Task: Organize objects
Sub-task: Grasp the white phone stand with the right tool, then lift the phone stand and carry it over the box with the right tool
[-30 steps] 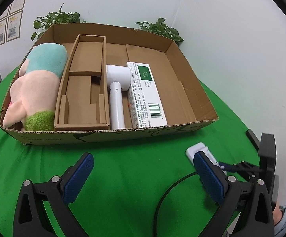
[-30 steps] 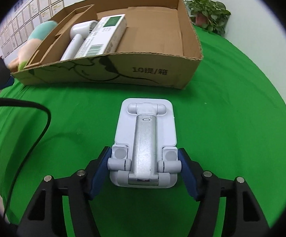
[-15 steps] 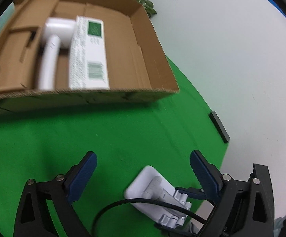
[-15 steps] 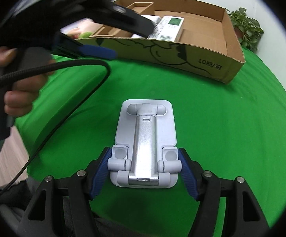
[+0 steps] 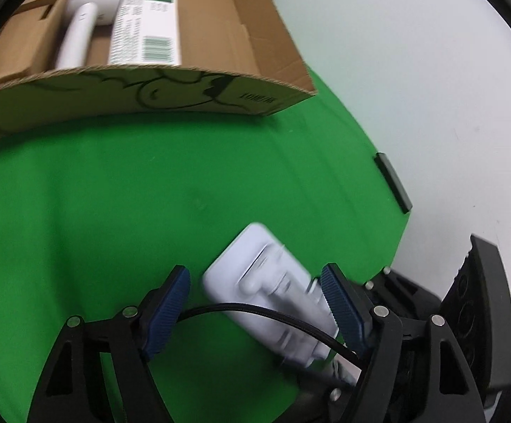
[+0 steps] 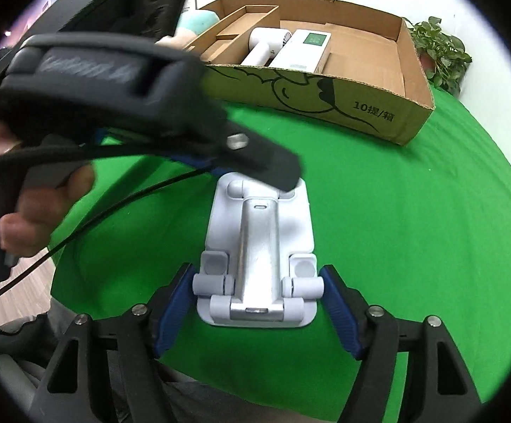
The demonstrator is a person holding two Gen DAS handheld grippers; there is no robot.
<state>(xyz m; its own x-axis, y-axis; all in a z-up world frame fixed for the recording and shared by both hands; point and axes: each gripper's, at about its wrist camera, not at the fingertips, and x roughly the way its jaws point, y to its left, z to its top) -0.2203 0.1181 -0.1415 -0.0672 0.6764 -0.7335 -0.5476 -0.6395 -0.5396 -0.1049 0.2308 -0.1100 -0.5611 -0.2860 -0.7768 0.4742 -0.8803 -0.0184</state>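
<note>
- Lying flat on the green cloth (image 6: 414,246), the white folding phone stand (image 6: 259,246) sits in front of the cardboard box (image 6: 361,105), apart from it.
- The right gripper (image 6: 257,313) has its blue pads on either side of the stand's near end; the left pad looks to touch the hinge knob, the right pad sits just beside the other knob, so a firm pinch cannot be told. Its jaws have been easing slightly wider.
- The left gripper (image 5: 255,312) reaches over the stand's far end from the side, a person's hand (image 6: 26,218) on its handle. Its jaws have just been narrowing and stand spread, with the stand (image 5: 266,303) between them; the pad on one side is close to the stand, the other clear of it.
- A black cable (image 5: 273,313) crosses over the stand in the left wrist view.
- Inside the box lie a white hair dryer (image 6: 262,47) and, touching it, a white carton with a green patch (image 6: 303,51); a soft toy (image 6: 194,24) shows at the far left end.
- Potted plants (image 6: 438,53) stand behind the box, against the wall.
</note>
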